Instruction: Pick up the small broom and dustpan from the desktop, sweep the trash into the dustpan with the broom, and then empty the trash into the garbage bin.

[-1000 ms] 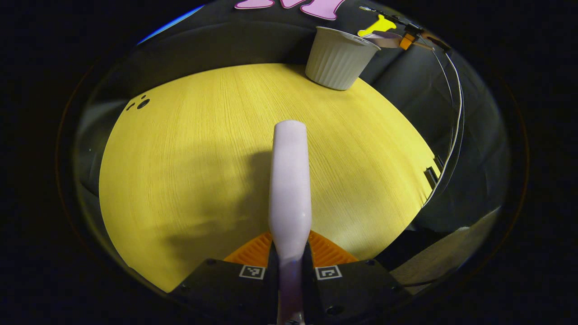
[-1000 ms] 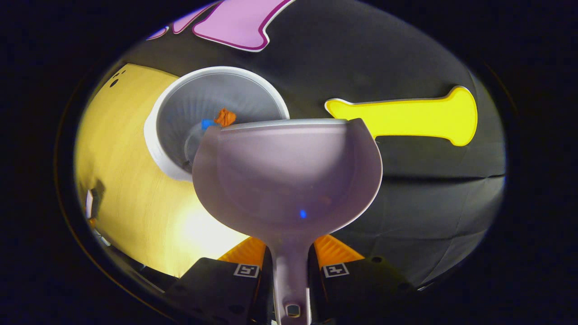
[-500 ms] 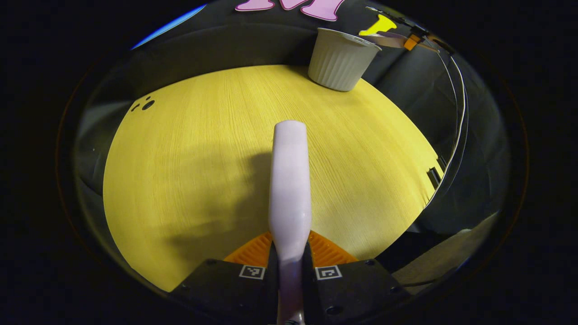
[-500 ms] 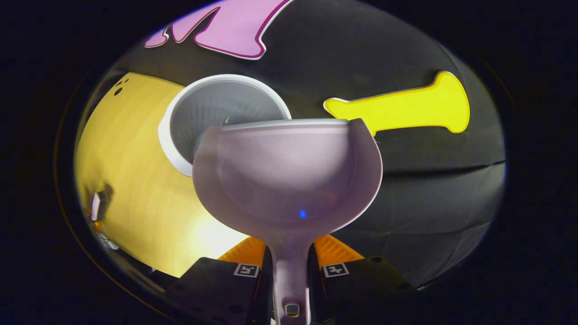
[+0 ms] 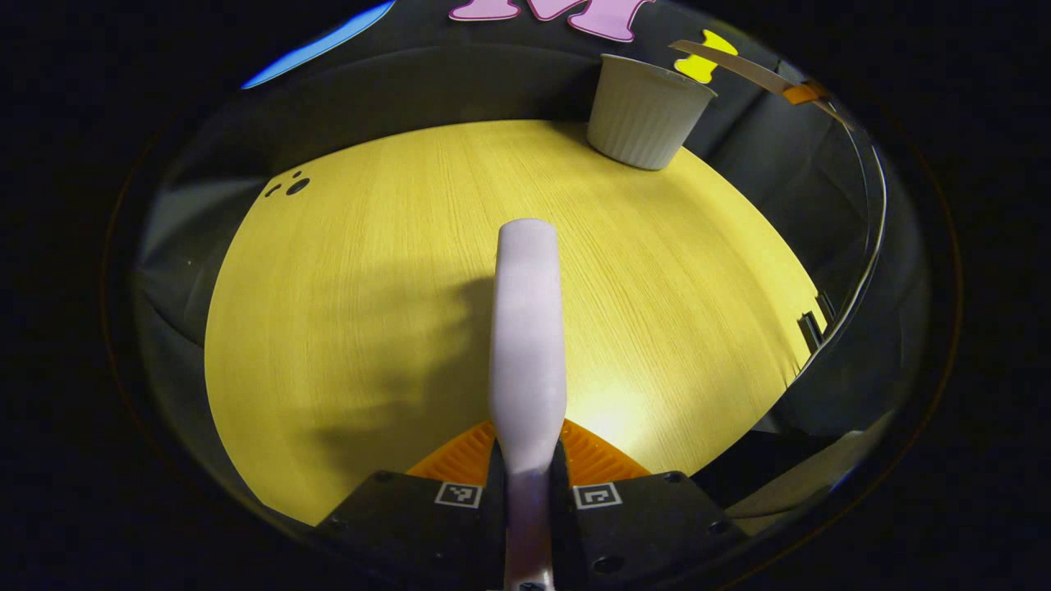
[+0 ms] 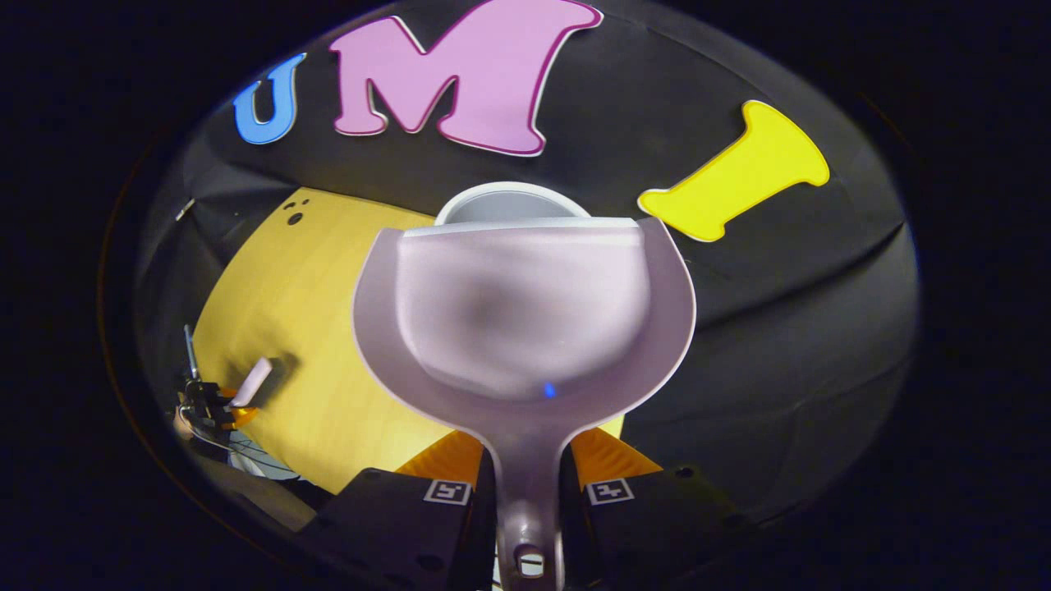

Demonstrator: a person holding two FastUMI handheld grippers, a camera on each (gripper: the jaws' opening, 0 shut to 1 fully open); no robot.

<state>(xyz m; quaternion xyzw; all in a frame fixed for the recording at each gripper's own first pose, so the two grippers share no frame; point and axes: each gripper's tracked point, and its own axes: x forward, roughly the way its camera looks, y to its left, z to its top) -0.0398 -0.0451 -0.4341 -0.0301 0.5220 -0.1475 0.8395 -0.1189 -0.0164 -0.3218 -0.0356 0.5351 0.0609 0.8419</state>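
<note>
The broom (image 5: 527, 328) was clamped between the left gripper (image 5: 527, 472) fingers, the dustpan (image 6: 525, 316) handle between the right gripper (image 6: 527, 484) fingers. Beyond the empty pan stood the garbage bin (image 6: 509, 203) on the tabletop (image 5: 369, 263). The bin could be toppled if clipped by the pan's lip.

My left gripper view looks down from above the yellow table (image 5: 369, 287), bin (image 5: 649, 111) far off. My right gripper view faces the wall, close behind the dustpan (image 6: 525, 320). Both see table and bin.
</note>
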